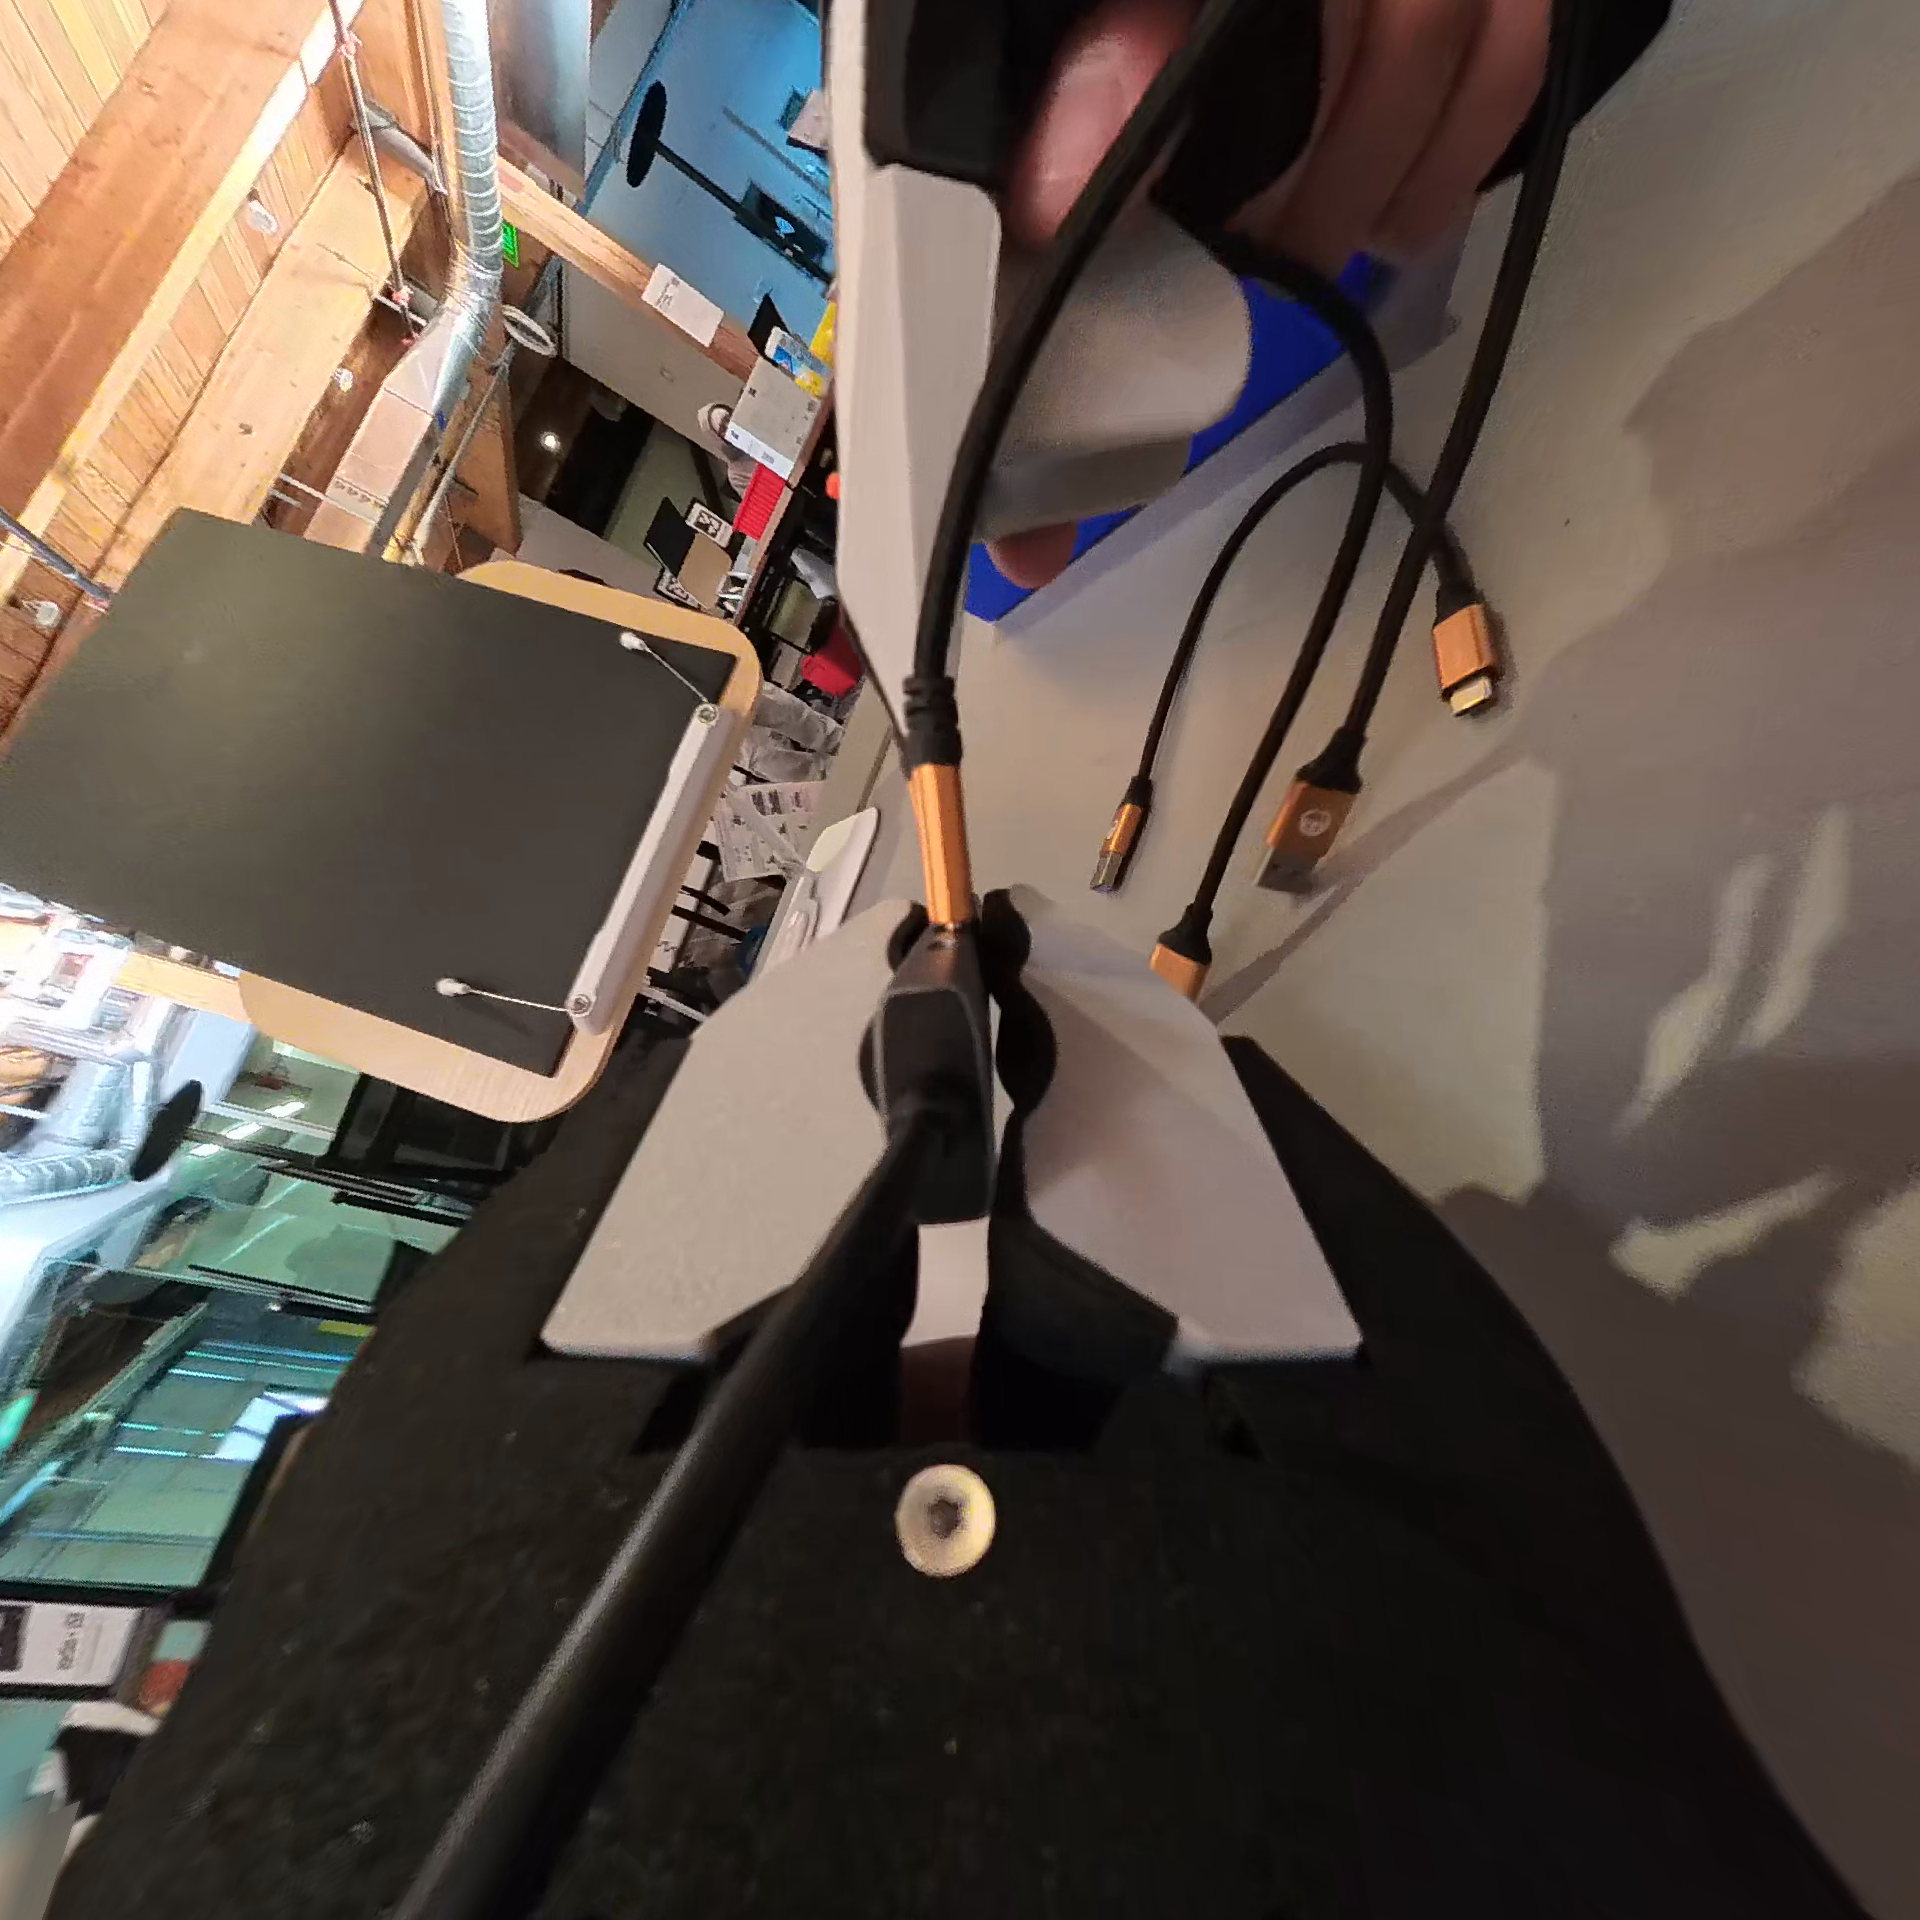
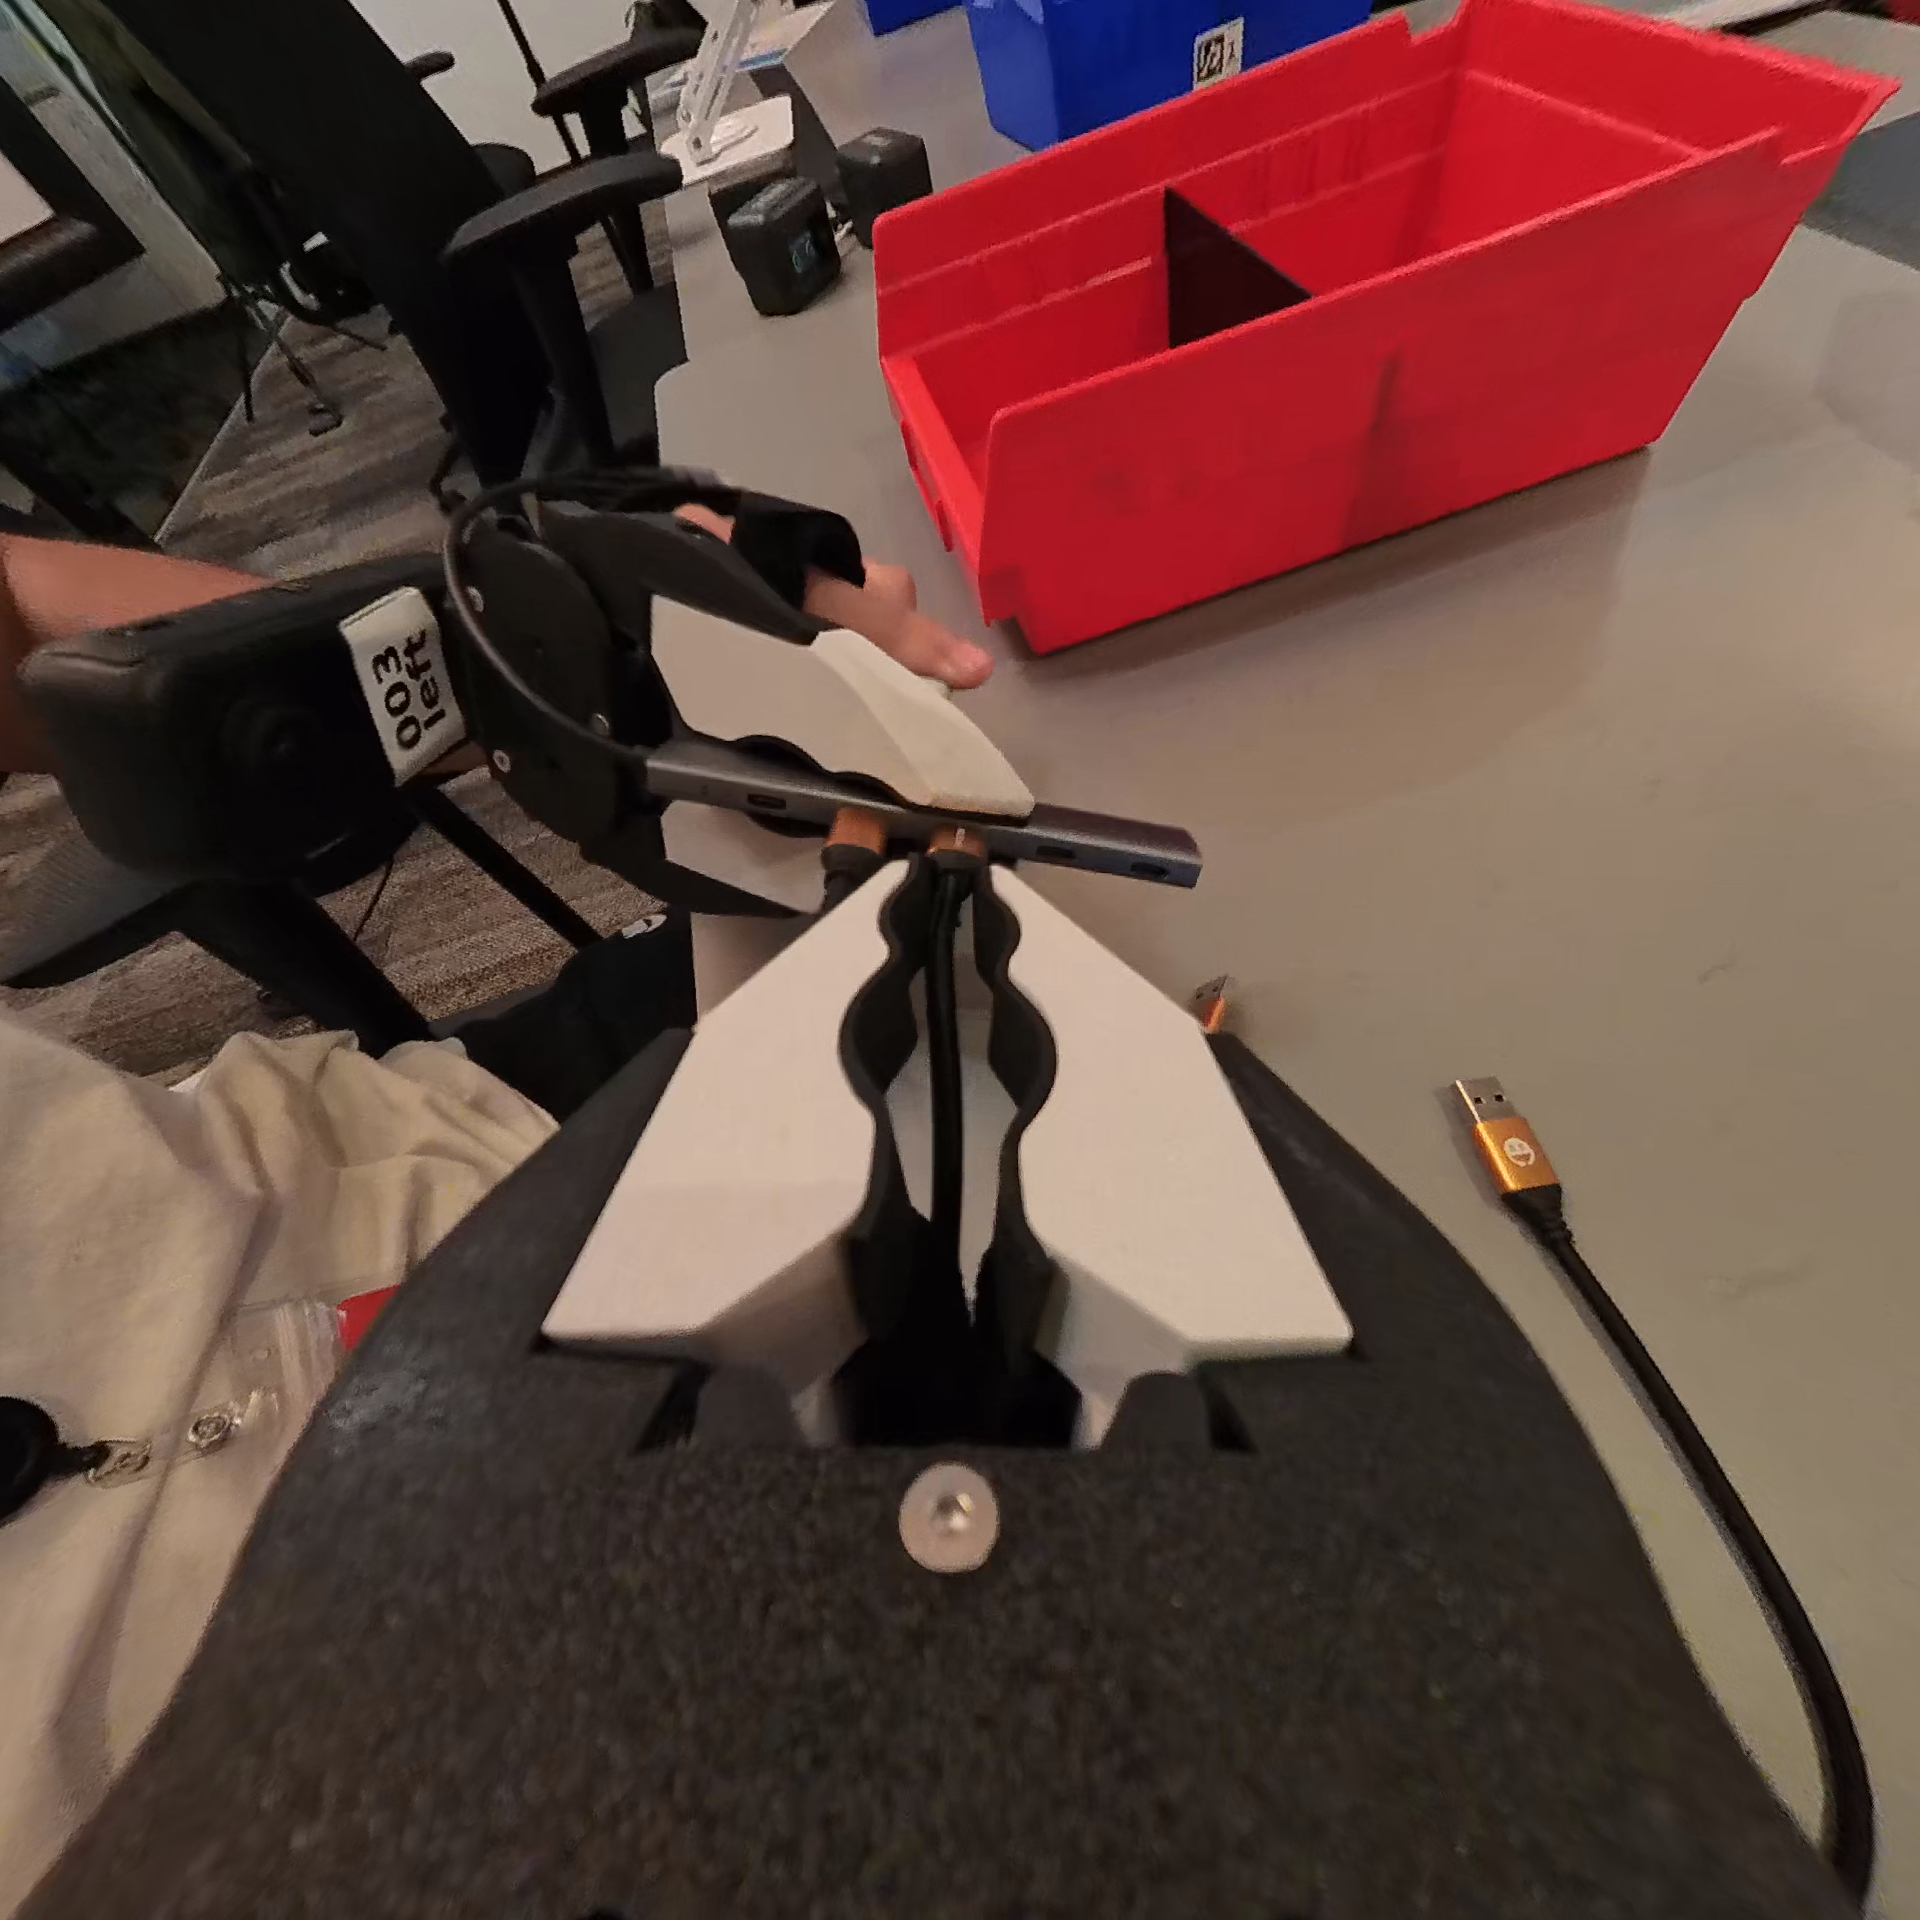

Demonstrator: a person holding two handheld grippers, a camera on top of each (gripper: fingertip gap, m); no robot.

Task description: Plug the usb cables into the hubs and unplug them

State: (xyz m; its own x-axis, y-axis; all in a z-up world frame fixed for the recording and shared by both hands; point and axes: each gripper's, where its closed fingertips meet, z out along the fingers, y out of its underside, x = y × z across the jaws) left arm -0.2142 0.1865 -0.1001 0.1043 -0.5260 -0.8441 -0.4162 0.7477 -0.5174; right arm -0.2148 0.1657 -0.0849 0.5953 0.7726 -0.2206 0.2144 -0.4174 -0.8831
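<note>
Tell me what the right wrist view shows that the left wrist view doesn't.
Only the right wrist view: a red bin with a black divider on the grey table, office chairs, and the hub's long side with two plugs seated.
Only the left wrist view: four loose orange plugs, a black board, the ceiling.
Both: left gripper clamping the hub, right gripper on an orange plug.

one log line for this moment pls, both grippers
left gripper: shut on usb hub | right gripper: shut on orange plug at hub | table: loose plug, red bin

Glossy red plastic bin (image 2: 1351, 343), matt grey tabletop (image 2: 1507, 810), braided cable (image 2: 1683, 1455)
</note>
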